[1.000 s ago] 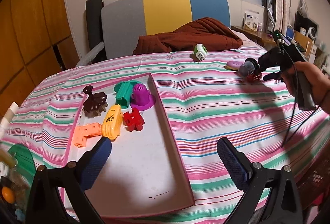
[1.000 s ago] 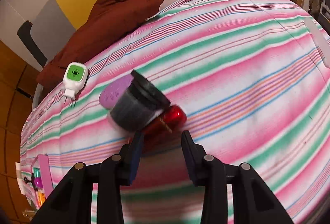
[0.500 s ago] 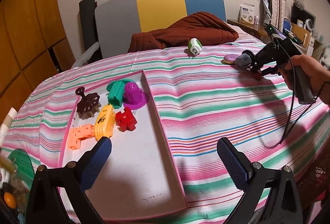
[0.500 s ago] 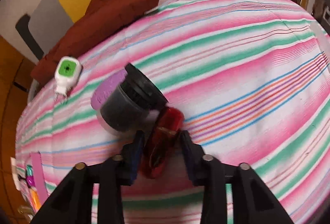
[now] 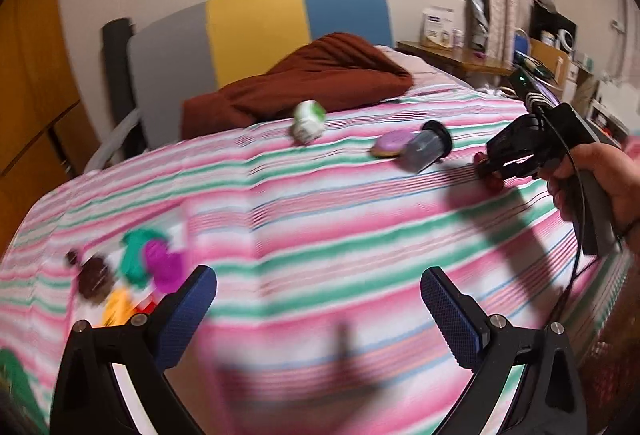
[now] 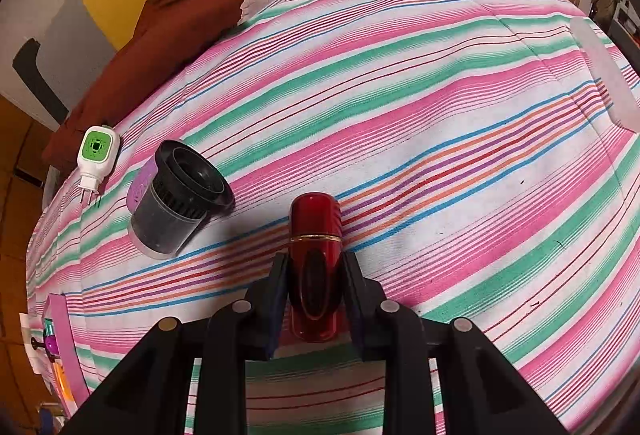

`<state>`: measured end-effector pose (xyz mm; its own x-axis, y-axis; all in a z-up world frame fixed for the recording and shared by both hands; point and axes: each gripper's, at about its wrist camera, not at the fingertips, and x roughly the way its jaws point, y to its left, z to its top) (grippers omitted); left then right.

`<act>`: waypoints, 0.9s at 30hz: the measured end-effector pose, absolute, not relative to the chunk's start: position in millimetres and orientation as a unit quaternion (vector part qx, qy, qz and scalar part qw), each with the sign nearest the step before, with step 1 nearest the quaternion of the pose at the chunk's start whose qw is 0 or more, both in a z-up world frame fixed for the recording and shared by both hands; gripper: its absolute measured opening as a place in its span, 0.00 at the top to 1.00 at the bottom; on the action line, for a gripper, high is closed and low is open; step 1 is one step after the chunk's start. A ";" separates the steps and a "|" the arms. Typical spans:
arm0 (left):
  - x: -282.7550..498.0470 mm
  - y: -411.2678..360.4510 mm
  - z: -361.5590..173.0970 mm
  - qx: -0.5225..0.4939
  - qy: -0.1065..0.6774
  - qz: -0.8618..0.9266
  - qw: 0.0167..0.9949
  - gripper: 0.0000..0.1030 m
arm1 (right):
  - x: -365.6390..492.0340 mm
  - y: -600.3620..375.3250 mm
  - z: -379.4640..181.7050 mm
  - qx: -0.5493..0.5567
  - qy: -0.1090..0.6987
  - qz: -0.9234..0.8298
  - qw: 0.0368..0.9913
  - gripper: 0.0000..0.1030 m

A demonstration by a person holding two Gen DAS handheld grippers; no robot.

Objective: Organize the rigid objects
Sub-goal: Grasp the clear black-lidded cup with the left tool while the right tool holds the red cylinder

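Note:
My right gripper (image 6: 316, 267) is shut on a glossy red cylinder (image 6: 315, 235) and holds it over the striped bedspread (image 6: 440, 139); it also shows in the left wrist view (image 5: 486, 167). To its left lie a dark grey cup (image 6: 176, 203) on its side, a purple disc (image 6: 138, 187) behind it and a white and green plug-in (image 6: 96, 151). My left gripper (image 5: 316, 299) is open and empty above the spread. Blurred toys (image 5: 152, 263) lie in the tray at lower left.
A brown blanket (image 5: 312, 79) lies at the head of the bed before a grey, yellow and blue headboard (image 5: 256, 23). A wooden desk (image 5: 460, 55) with clutter stands at the right. The pink tray edge (image 6: 64, 331) shows at far left.
My right gripper has closed on the red cylinder and drawn it away from the grey cup. My left gripper has swung up and right, so the tray slid to lower left.

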<state>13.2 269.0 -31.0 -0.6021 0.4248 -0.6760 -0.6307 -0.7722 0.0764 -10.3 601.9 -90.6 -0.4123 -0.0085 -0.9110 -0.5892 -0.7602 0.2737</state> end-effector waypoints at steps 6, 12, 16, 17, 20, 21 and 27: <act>-17.6 348.8 -36.4 -0.329 0.169 0.872 0.320 0.00 | -4.0 609.9 -90.2 -0.505 0.316 0.780 0.189 0.75; -48.3 420.1 -47.1 -0.293 0.211 0.870 0.334 0.00 | 1.3 622.2 -88.9 -0.497 0.338 0.774 0.201 0.75; -63.9 449.3 -60.5 -0.280 0.235 0.857 0.364 0.01 | 2.8 625.9 -89.5 -0.495 0.349 0.771 0.199 0.75; -67.8 453.4 -63.6 -0.280 0.236 0.854 0.370 0.03 | 2.7 626.1 -89.4 -0.495 0.349 0.770 0.199 0.75; -77.0 464.6 -66.6 -0.285 0.225 0.841 0.401 0.10 | -1.7 625.0 -91.8 -0.495 0.352 0.769 0.201 0.75; -80.2 468.6 -68.0 -0.291 0.219 0.836 0.410 0.10 | -2.4 625.4 -92.4 -0.494 0.354 0.768 0.200 0.75; -77.4 493.4 -90.1 -0.309 0.257 0.795 0.453 0.45 | -0.1 628.9 -93.7 -0.489 0.369 0.765 0.198 0.75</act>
<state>-77.4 493.4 -90.1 -0.3973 0.5626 -0.7250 -0.8802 -0.4570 0.1278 -0.1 628.9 -93.7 -0.4440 -0.0579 -0.8942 -0.6641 -0.6487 0.3718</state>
